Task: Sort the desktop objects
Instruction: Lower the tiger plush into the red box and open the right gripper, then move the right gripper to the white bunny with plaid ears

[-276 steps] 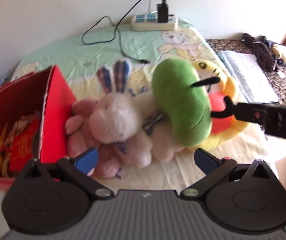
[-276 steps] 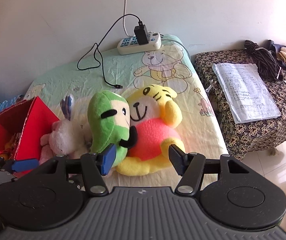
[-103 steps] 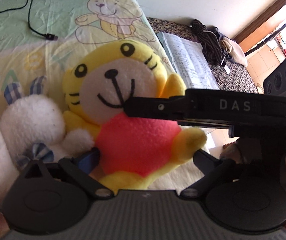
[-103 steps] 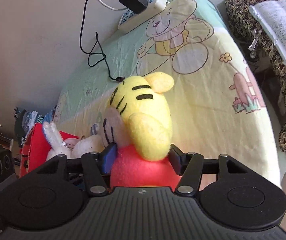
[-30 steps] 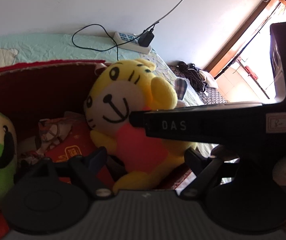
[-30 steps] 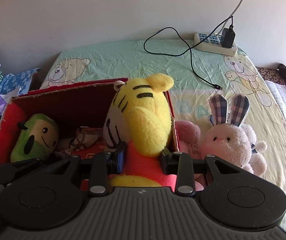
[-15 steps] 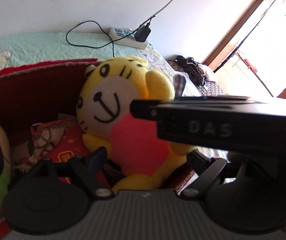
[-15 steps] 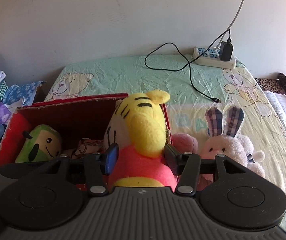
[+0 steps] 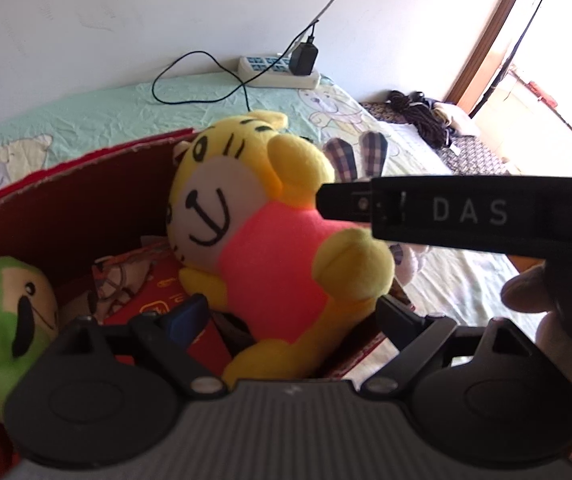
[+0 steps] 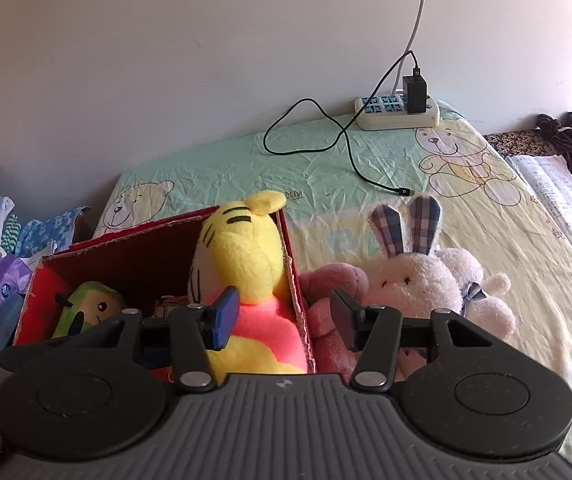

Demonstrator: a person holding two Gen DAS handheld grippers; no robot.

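Observation:
The yellow tiger plush (image 9: 269,264) with a red belly sits in the red cardboard box (image 9: 65,208), leaning on its right wall. A green plush (image 9: 9,320) lies at the box's left end. My left gripper (image 9: 292,316) is open; the tiger's body lies between its fingers, and the pads stand clear of it. In the right wrist view my right gripper (image 10: 282,320) hangs above the tiger (image 10: 241,256) and the box wall (image 10: 294,280). Its jaws are wide but closing, and the pads touch nothing. One of its fingers (image 9: 346,206) crosses the left wrist view.
A white rabbit plush (image 10: 410,280) and a pink plush (image 10: 334,280) lie right of the box on the bear-print sheet (image 10: 466,216). A power strip (image 10: 396,114) with a black cable sits by the wall. Papers (image 10: 558,196) lie far right and clothes (image 10: 1,248) far left.
The right gripper's jaws have come off the tiger and both grippers have drawn back a little. The tiger stays in the box, tipped slightly to the right.

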